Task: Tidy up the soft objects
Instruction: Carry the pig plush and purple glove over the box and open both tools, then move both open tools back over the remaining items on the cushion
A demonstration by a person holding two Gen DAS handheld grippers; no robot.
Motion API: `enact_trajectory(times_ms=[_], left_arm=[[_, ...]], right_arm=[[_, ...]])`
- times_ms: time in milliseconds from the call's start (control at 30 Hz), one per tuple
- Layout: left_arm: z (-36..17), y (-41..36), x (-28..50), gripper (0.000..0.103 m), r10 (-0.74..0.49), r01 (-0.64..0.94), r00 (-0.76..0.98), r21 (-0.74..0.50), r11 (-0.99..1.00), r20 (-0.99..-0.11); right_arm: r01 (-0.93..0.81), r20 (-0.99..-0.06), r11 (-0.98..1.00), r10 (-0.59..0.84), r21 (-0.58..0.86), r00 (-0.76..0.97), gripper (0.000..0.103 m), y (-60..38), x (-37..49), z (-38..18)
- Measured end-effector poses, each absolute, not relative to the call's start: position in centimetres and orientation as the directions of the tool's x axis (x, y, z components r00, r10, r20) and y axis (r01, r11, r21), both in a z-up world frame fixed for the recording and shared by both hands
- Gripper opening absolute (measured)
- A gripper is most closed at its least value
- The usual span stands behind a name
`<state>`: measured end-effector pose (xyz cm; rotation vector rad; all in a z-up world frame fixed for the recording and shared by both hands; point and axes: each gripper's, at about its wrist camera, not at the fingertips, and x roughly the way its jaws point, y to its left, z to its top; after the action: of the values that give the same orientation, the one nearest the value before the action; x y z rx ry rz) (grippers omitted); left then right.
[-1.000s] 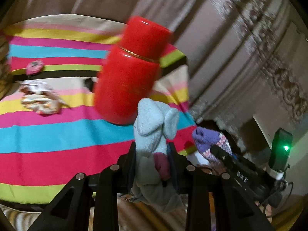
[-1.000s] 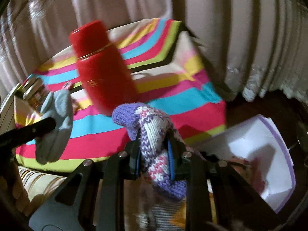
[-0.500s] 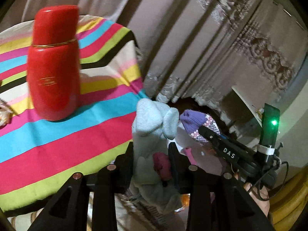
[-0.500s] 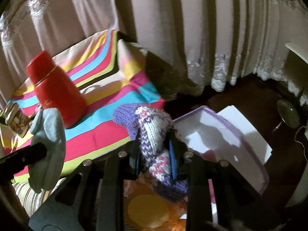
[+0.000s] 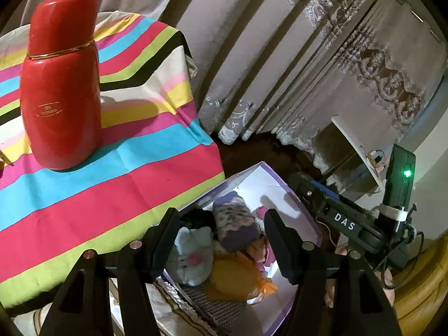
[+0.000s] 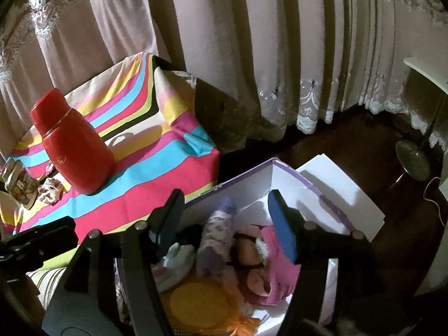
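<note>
Both grippers hang over the white box (image 6: 246, 187) with the purple rim, which sits just past the edge of the striped cloth (image 5: 112, 190). The left gripper (image 5: 221, 240) has its jaws opening, nothing pressed between them; below lies the pale blue sock (image 5: 193, 254), touching the purple knitted sock (image 5: 235, 224). The right gripper (image 6: 226, 221) is likewise opening and empty above the knitted sock, with a pink doll (image 6: 266, 266) beneath its right finger. The red thermos (image 6: 72, 145) stands well apart, ahead to the left.

One flask (image 5: 60, 84), two socks (image 5: 193, 257) (boxed)
</note>
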<state>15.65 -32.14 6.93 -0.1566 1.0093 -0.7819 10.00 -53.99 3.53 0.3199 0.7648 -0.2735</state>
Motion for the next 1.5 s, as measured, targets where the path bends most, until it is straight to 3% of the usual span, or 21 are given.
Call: enact_trajectory(times_ms=[567,1033,1500], left_arm=[[8.6,-22.9,17.7,0.064,-0.598,0.418,0.432,-0.438,0.796,-0.676],[7.1,-7.2,20.5,0.064,-0.430,0.133,0.581,-0.441,0.888,-0.690],[4.1,2.0,22.2,0.064,-0.328,-0.100,0.620,-0.486,0.868,-0.713]], right_arm=[[0.152,-0.722,0.980,-0.012,0.129,0.691,0.066,-45.0,11.8,5.7],[-0.108,-0.747,0.991,0.129,0.076,0.652,0.066,-33.2,14.8,6.4],[-0.315,-0.760,0.948,0.172,-0.045,0.626,0.066,-21.4,19.2,6.9]])
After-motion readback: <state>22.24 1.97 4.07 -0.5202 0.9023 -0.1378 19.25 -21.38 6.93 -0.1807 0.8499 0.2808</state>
